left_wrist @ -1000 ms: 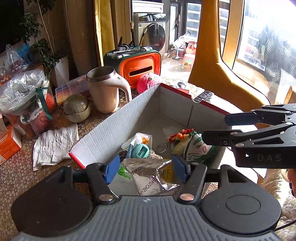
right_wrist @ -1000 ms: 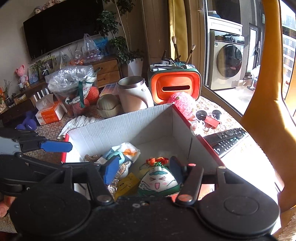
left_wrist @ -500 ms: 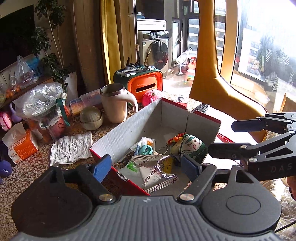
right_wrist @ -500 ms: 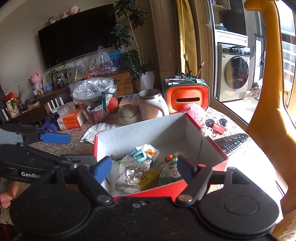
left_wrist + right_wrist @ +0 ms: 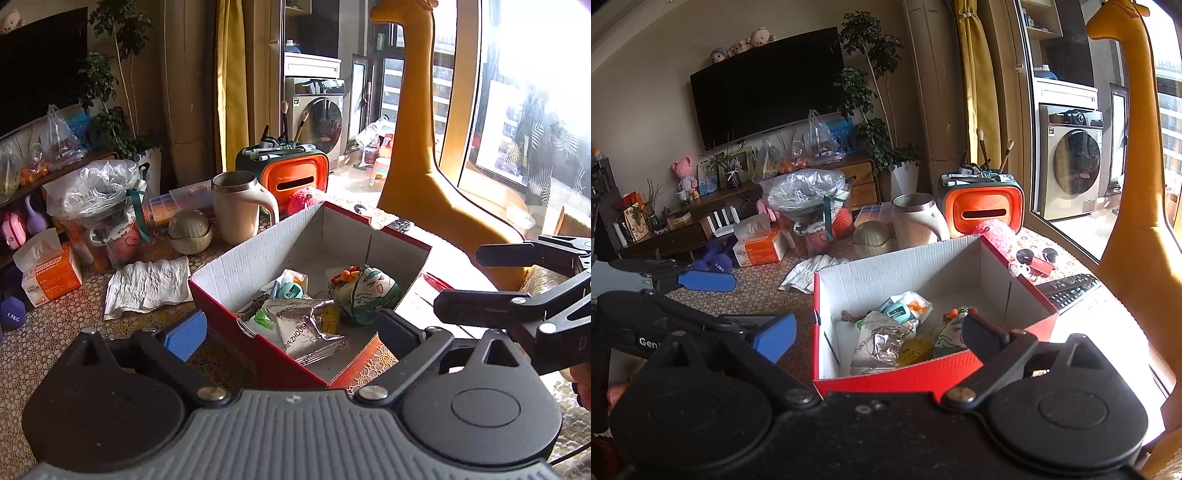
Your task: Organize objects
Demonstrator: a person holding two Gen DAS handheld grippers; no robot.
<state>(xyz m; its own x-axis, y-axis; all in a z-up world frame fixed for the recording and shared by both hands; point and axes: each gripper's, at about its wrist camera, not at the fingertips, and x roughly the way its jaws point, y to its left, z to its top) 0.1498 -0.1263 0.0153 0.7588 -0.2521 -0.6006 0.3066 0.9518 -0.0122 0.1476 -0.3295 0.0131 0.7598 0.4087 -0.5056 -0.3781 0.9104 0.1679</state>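
Corrugated red box (image 5: 258, 325) holds crinkled foil packet (image 5: 310, 332); both grippers' empty jaws opening wide.

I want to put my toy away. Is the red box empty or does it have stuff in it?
It has stuff in it. The box is open on top, and a silver bag and a green pouch lie on its floor with other small things.

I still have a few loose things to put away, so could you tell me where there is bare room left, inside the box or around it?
Inside the red box, the floor along the far wall is bare; the near half is crowded by the foil packet and green pouch. Outside, there is bare mat between the crumpled paper and the box. Around the mug it is crowded.
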